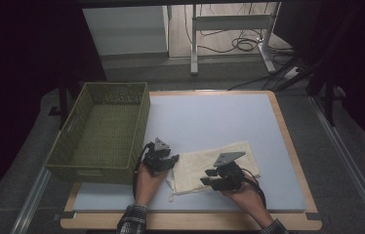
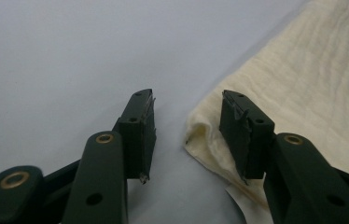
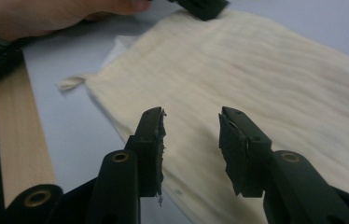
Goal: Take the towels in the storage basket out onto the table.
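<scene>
Standing apart with a clear gap, the fingers (image 2: 141, 126) of the left gripper (image 2: 189, 123) straddle the folded corner of a cream cloth (image 2: 303, 88): one finger sits over the bare pale-blue surface, the other over the cloth's edge, and the rolled corner lies between them without either pad pressing on it. The right gripper (image 3: 192, 140) has its fingers (image 3: 151, 140) spread too, hovering above the middle of the cloth (image 3: 256, 84) with nothing pinched between them.

From above, the left gripper (image 1: 158, 158) sits at the cloth's left end, just beside the near corner of a green woven basket (image 1: 80, 146), and the left hand (image 1: 146, 183) comes up from the near edge with a checked cuff showing. The right gripper (image 1: 224, 175) is over the near half of the cloth (image 1: 197, 163), angled toward the left one, with the right hand (image 1: 249, 197) behind it. In the right gripper's view the left hand (image 3: 46, 16) and the tip of its gripper show at the far end of the cloth.

The cloth lies flat on the near part of the worktop (image 1: 219, 117), a little right of centre, ribbed in texture, with a small loop (image 3: 70, 83) sticking out at one near corner. The worktop has a light wooden border (image 3: 18, 135). The basket stands on the worktop's left side.
</scene>
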